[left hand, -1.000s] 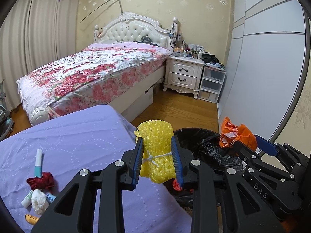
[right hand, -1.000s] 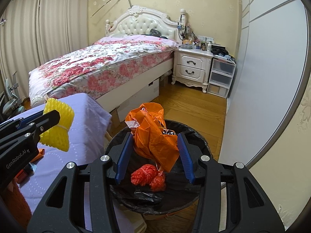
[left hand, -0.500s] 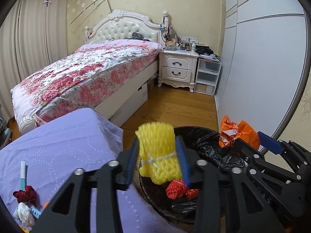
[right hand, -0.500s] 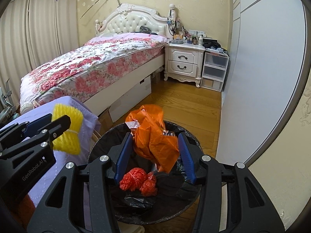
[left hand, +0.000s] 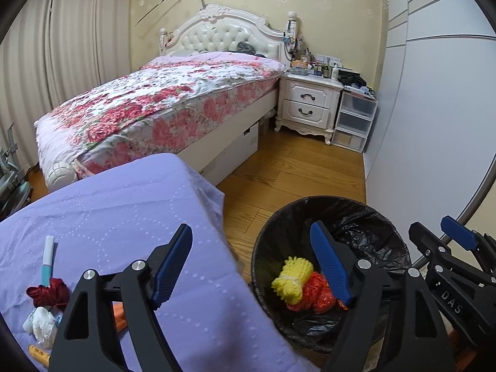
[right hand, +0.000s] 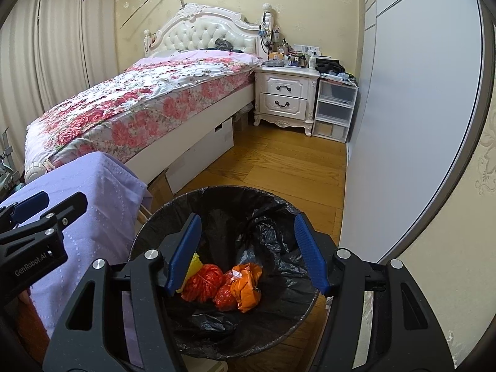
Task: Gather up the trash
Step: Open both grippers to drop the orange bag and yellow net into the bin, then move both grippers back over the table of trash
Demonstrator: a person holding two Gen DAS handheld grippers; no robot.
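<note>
A black-lined trash bin (left hand: 384, 217) (right hand: 217, 192) stands on the floor beside a purple-covered table (left hand: 117, 214). Inside it lie a yellow foam net (left hand: 293, 277), red net bundles (right hand: 204, 282) and an orange bag (right hand: 246, 285). My left gripper (left hand: 251, 268) is open and empty, straddling the table edge and the bin rim. My right gripper (right hand: 246, 260) is open and empty above the bin. More trash lies on the table at the lower left: a red bundle (left hand: 48, 291), a white crumpled tissue (left hand: 42, 324) and a teal-and-white tube (left hand: 48, 260).
A bed with a floral cover (left hand: 161, 102) stands behind the table. A white nightstand (left hand: 310, 105) and plastic drawers (left hand: 353, 121) stand at the back. A white wardrobe door (right hand: 412, 124) runs along the right, with wooden floor (left hand: 294, 173) between.
Both grippers opened. The yellow foam net dropped from the left gripper and the orange bag from the right gripper into the bin.
</note>
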